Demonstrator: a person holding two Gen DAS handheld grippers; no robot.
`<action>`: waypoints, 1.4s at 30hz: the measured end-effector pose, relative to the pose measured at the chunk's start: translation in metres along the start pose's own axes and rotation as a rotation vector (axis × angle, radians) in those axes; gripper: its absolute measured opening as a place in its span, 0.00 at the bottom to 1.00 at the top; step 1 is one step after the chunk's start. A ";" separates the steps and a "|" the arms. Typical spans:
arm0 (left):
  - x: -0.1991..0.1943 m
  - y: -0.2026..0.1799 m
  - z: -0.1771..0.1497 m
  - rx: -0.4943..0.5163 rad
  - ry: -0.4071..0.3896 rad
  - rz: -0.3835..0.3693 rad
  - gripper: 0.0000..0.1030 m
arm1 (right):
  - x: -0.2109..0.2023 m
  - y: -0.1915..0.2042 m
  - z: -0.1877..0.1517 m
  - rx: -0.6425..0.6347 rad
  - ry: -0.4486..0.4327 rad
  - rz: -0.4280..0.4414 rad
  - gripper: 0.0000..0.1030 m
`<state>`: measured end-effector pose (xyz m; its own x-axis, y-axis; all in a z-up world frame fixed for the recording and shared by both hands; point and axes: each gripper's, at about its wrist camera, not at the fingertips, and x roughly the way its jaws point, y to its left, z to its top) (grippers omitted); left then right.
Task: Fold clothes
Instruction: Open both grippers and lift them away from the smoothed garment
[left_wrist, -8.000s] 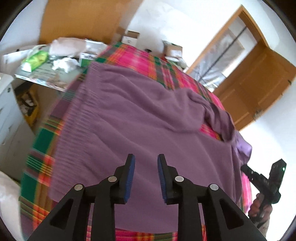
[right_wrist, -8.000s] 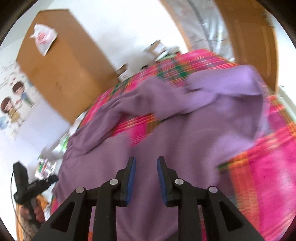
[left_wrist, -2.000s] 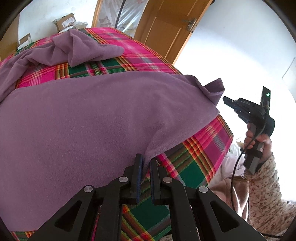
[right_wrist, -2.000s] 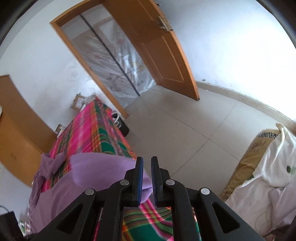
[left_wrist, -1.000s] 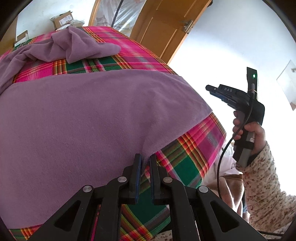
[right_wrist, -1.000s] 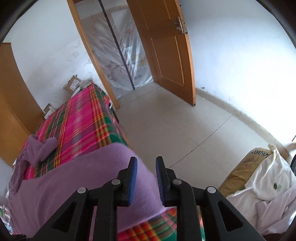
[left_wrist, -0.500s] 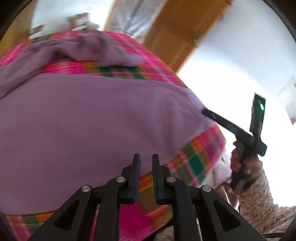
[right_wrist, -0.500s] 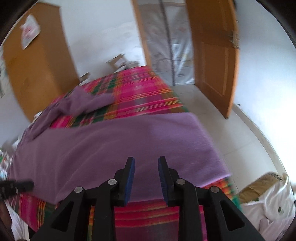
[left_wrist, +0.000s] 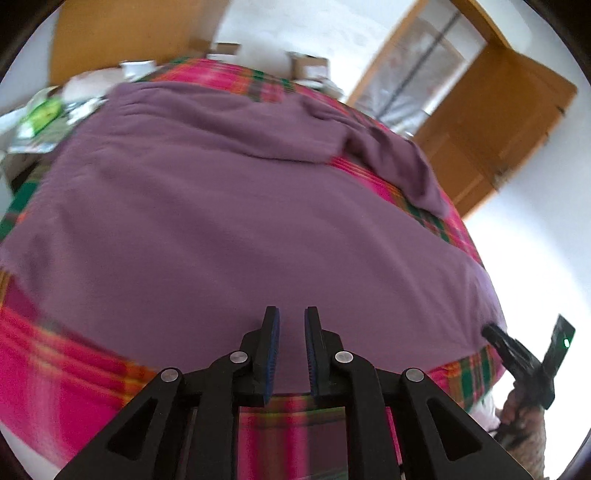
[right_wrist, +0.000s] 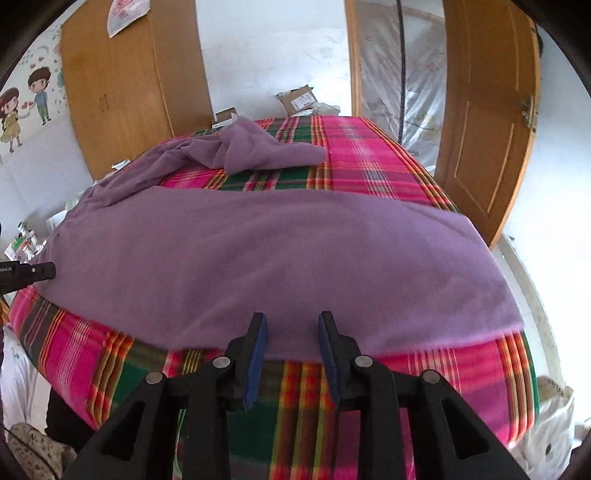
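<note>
A purple sweater (left_wrist: 229, 221) lies spread flat over the plaid bedcover (left_wrist: 55, 376), its near hem just past my left gripper's fingertips. One sleeve (left_wrist: 391, 158) lies crumpled at the far right. My left gripper (left_wrist: 291, 314) hovers over the hem, narrowly open, with nothing between its pads. In the right wrist view the same sweater (right_wrist: 277, 251) fills the middle, with its sleeve (right_wrist: 258, 147) bunched at the back. My right gripper (right_wrist: 292, 319) is open above the near hem and holds nothing. Each gripper shows in the other's view: the right gripper (left_wrist: 524, 362) and the left gripper's tip (right_wrist: 29, 273).
A wooden wardrobe (right_wrist: 122, 85) and cardboard boxes (right_wrist: 299, 98) stand behind the bed. An open wooden door (right_wrist: 487, 122) is on the right. A cluttered side table (left_wrist: 40, 118) sits at the bed's far left. White bedding (right_wrist: 550, 424) lies on the floor by the bed's corner.
Both grippers let go of the sweater's hem and opened. The sweater now lies flat at the bed's near edge. Both views have swung round to face the bed.
</note>
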<state>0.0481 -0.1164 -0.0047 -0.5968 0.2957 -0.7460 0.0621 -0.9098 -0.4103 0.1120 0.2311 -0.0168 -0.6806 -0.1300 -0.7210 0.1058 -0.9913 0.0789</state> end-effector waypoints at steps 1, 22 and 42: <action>-0.003 0.007 -0.001 -0.013 -0.006 0.007 0.14 | -0.003 0.001 -0.003 -0.002 -0.001 -0.011 0.28; -0.044 0.104 0.001 -0.182 -0.075 0.052 0.14 | 0.016 0.092 0.035 -0.163 0.019 0.080 0.28; -0.050 0.074 0.107 -0.045 -0.163 0.059 0.14 | 0.032 0.134 0.177 -0.237 -0.080 0.193 0.30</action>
<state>-0.0028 -0.2295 0.0586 -0.7130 0.1878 -0.6756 0.1340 -0.9093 -0.3941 -0.0243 0.0898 0.0928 -0.6856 -0.3259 -0.6510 0.3983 -0.9164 0.0393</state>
